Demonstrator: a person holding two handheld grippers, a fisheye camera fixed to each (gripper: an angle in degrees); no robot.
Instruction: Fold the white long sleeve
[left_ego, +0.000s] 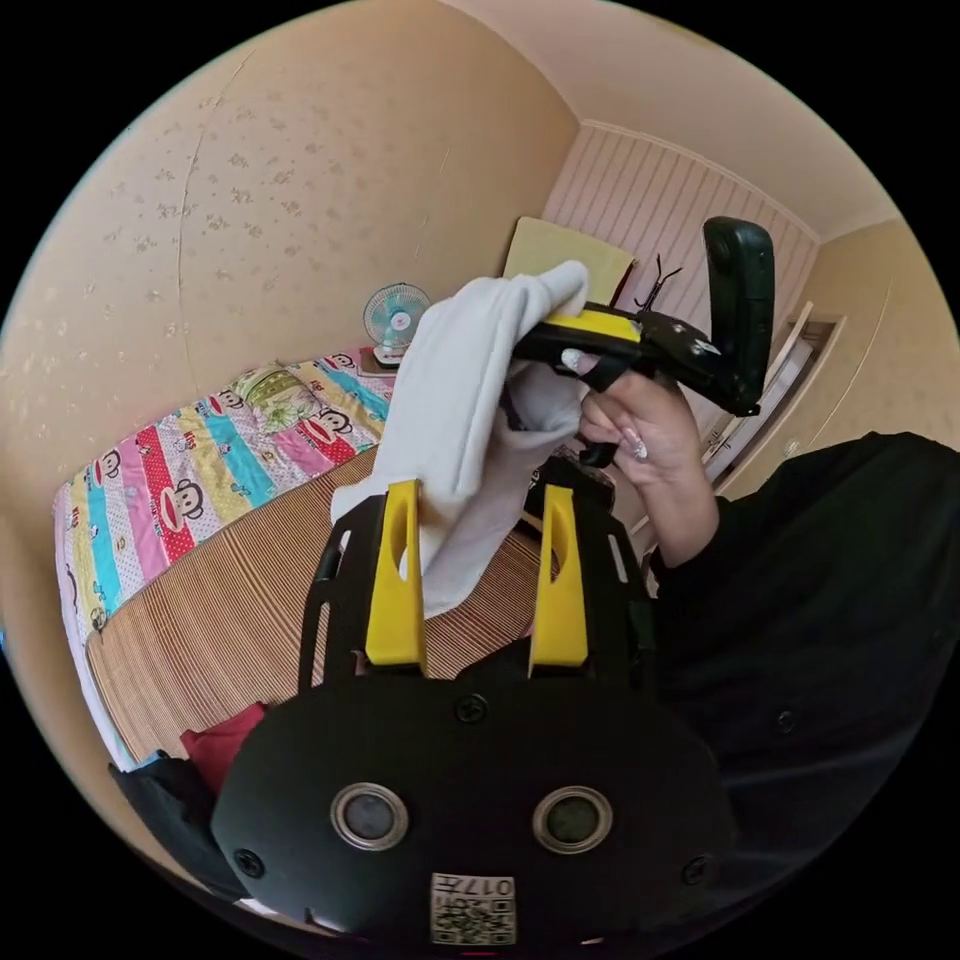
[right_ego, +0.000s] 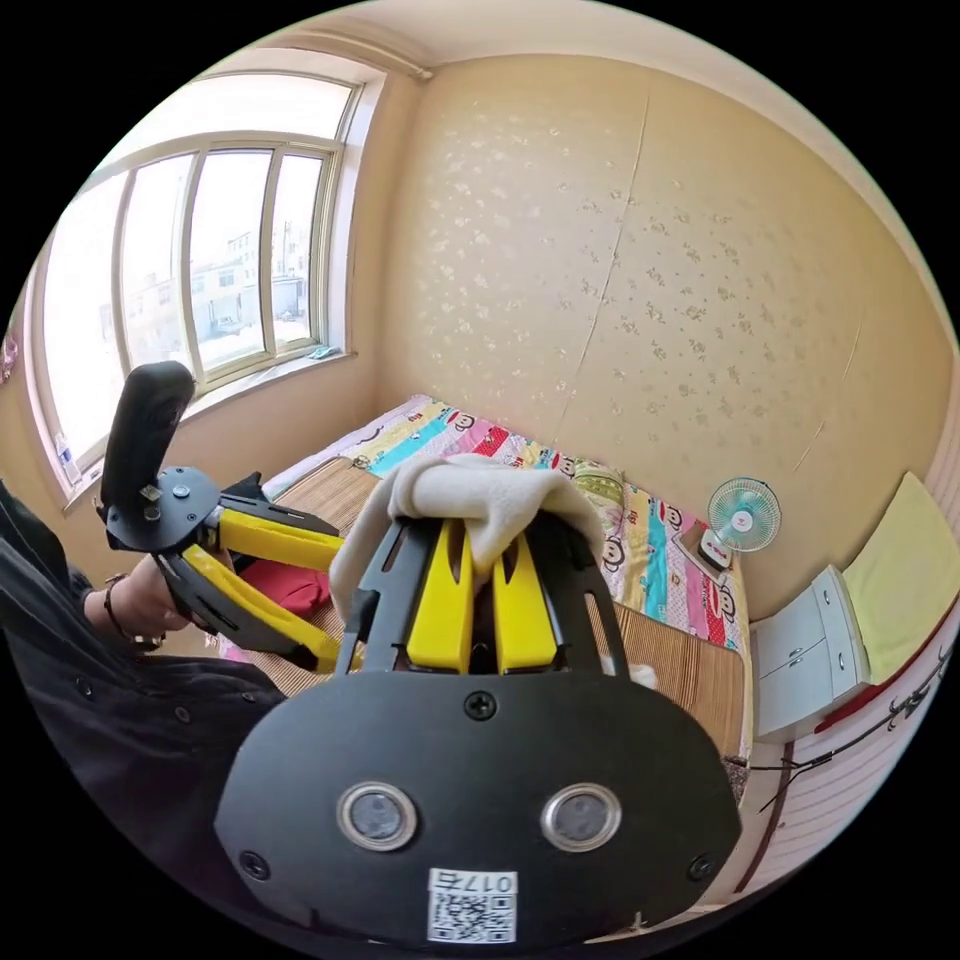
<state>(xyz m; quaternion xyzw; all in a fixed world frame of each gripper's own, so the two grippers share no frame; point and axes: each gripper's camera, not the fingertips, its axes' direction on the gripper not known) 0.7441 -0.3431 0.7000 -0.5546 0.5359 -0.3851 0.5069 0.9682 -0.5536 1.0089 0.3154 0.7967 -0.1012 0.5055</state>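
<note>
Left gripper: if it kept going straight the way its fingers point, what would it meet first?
Probably the white garment hanging just ahead of the open left gripper, which the right gripper holds up; depth is uncertain.

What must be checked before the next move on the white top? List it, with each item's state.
1. Right tool shut on the white long sleeve: ok, both jaws press the cloth.
2. Left tool open for a grasp: ok, jaws stand apart.
3. Left tool gripping the garment: not ok, the cloth hangs by one jaw, unpinched.
4. Which part of the garment is held: cannot tell, it is bunched.
5. Garment lifted off the striped mat: ok in the left gripper view, where the hanging end swings free.
6. Laying spot on the mat: cannot tell, a red cloth lies at its near end.
</note>
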